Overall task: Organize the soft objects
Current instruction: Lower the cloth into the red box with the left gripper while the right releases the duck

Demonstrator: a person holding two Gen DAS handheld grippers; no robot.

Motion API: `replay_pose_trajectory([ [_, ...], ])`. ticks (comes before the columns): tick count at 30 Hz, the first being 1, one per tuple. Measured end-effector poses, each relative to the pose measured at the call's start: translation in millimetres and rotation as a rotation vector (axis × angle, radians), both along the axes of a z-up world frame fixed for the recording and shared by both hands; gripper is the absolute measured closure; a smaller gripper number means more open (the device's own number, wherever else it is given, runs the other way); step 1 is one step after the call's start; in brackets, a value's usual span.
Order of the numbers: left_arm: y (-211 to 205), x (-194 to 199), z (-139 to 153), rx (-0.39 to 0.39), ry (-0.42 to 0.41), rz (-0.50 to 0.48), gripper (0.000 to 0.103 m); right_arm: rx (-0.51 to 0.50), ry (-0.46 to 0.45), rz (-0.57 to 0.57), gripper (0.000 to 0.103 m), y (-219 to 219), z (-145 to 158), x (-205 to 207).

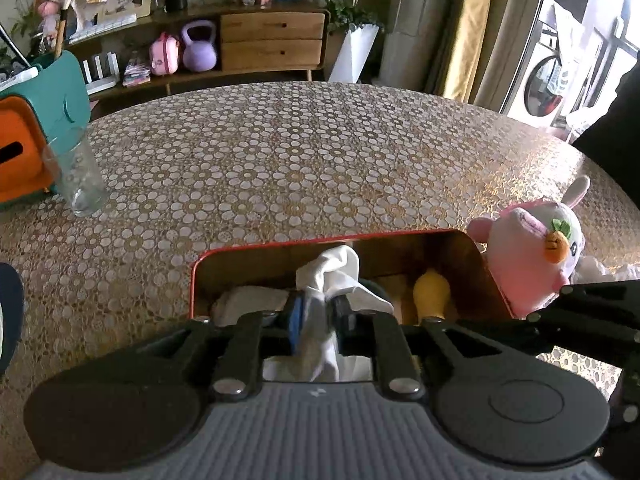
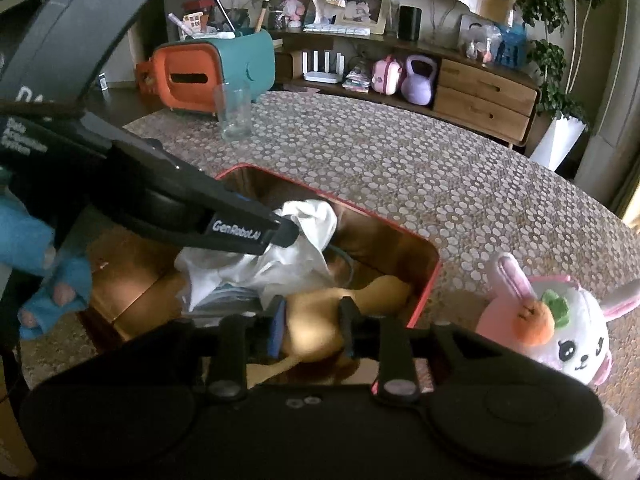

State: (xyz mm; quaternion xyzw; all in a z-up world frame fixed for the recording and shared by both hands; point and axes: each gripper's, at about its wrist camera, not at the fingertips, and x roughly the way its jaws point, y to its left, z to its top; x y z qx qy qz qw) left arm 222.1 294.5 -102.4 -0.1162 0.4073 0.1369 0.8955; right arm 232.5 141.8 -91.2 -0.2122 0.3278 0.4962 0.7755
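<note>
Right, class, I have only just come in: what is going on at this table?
A person is tidying soft things into a red-rimmed box, a handheld gripper in each hand. The left gripper has a white cloth between its fingers over the box. The right gripper has a yellow soft toy between its fingers, inside the box. How firmly either is gripped is unclear. A pink and white plush rabbit sits on the table beside the box, not yet put away.

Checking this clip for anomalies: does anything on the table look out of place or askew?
Only the bunny plush: it sits on the table just outside the red-rimmed box, while the white cloth and yellow soft toy are inside. The empty glass stands upright; nothing looks spilled.
</note>
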Motion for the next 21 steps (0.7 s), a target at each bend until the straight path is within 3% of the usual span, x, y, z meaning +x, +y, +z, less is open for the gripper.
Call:
replay_pose_trajectory([
  [5, -4, -4, 7, -0.001, -0.014, -0.005, 0.057, 0.034, 0.009, -0.016, 0.067, -6, 9, 0],
  [14, -22, -19, 32, 0.051, -0.058, -0.021, 0.039, 0.089, 0.033, -0.052, 0.051, -26, 29, -5],
  [21, -39, -38, 54, 0.074, -0.098, -0.036, 0.038, 0.144, 0.025, -0.078, 0.043, -53, 51, -19],
])
